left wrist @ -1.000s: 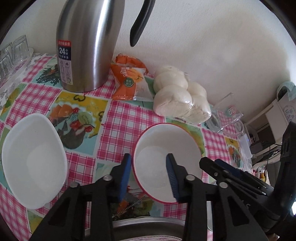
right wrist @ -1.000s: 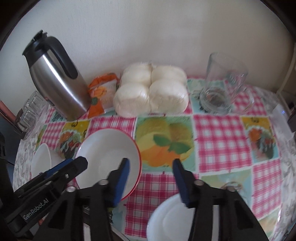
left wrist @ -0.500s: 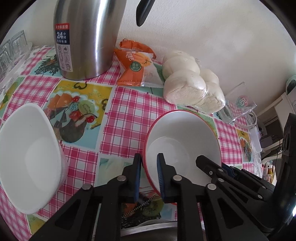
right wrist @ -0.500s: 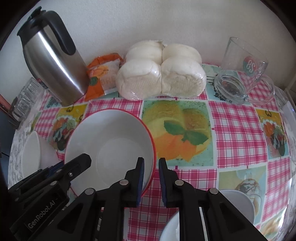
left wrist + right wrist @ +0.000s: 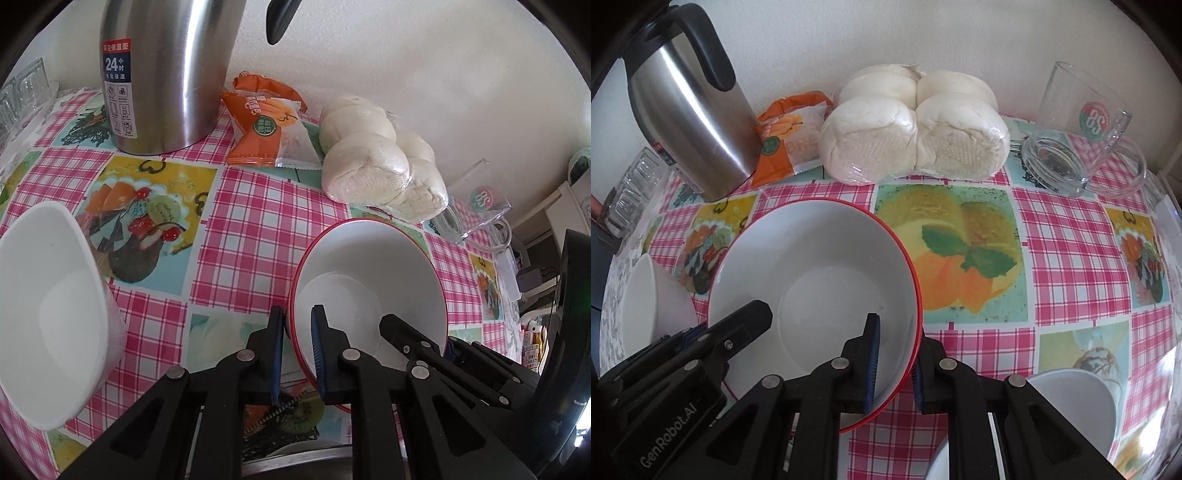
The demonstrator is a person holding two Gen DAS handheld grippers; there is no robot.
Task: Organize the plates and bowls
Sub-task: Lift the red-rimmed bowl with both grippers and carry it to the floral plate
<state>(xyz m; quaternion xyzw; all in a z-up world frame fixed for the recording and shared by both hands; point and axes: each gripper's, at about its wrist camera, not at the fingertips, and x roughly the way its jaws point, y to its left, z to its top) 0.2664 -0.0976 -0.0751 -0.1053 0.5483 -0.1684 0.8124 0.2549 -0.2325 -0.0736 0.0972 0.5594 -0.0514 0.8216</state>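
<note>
Red-rimmed white round bowl (image 5: 820,280) near the table's front edge, left gripper (image 5: 297,354) and right gripper (image 5: 894,363) each clamped on opposite rims, jaws just closed.

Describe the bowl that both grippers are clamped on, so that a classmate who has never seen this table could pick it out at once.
Start at the tall steel thermos by the wall on the pink checked tablecloth. In front of it sits the red-rimmed bowl, with the left gripper and the right gripper each pinching its rim on opposite sides. Its thin red edge sets it apart from the plain white bowls nearby.
</note>
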